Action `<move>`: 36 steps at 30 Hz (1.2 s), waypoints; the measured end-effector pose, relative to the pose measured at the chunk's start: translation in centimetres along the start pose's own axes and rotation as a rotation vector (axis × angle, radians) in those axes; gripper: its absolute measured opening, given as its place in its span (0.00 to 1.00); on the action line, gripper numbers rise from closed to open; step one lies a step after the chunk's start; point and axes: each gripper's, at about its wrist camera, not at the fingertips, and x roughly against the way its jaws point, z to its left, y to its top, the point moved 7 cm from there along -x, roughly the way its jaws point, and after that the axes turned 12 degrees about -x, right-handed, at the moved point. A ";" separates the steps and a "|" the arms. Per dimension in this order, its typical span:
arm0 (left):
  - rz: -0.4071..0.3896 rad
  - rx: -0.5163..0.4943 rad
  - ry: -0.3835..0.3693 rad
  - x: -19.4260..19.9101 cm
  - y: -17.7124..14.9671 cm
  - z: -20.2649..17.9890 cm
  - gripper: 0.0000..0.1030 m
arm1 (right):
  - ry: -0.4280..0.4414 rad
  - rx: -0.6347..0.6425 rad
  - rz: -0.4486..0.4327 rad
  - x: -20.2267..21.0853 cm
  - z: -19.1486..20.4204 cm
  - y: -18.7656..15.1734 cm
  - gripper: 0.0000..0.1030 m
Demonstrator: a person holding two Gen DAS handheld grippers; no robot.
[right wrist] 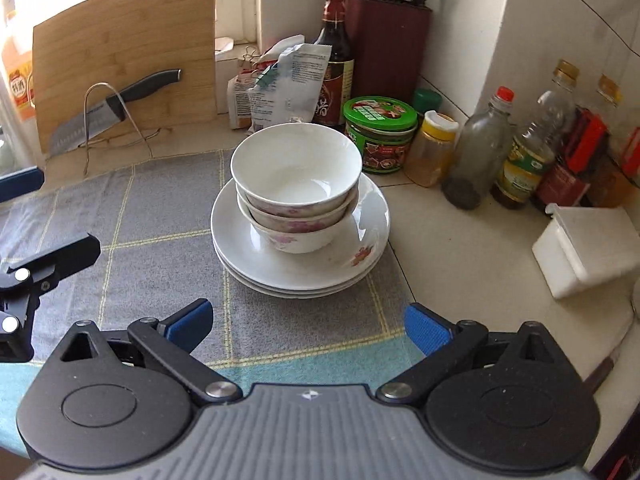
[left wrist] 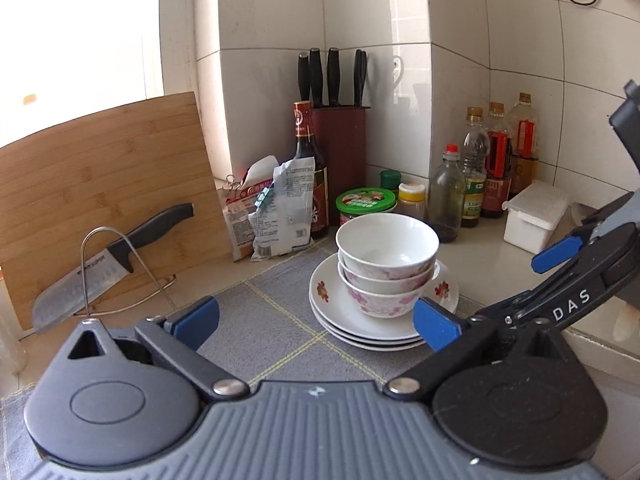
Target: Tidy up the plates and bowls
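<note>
Three bowls [right wrist: 295,188] nested atop plates [right wrist: 300,264], stack on grey cloth [right wrist: 160,208] near counter's back-right corner, just before green-lid jar [right wrist: 380,126] & bottles. Left tool [left wrist: 316,326] spread wide, nothing btwn pads, near stack's front. Right tool [right wrist: 308,328] likewise spread, empty, short of plates. Looks stacked already; prob. final check or tidy. If nudging: approach low, square to rim, push bottom plate not bowls, slow, so top bowl won't tip. Keep clear of jar behind.

Home kitchen: tiled walls [left wrist: 460,80], knife block [left wrist: 340,136], sauce bottles [left wrist: 496,168].
</note>
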 end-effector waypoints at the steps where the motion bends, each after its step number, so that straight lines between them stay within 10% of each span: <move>1: 0.022 0.017 0.006 0.3 -0.2 0.2 0.99 | -0.001 -0.018 -0.009 0.4 0.2 -0.2 1.00; 36: 0.148 0.119 0.025 1.8 -0.8 1.4 0.99 | -0.031 -0.096 -0.111 3.8 2.4 -0.7 1.00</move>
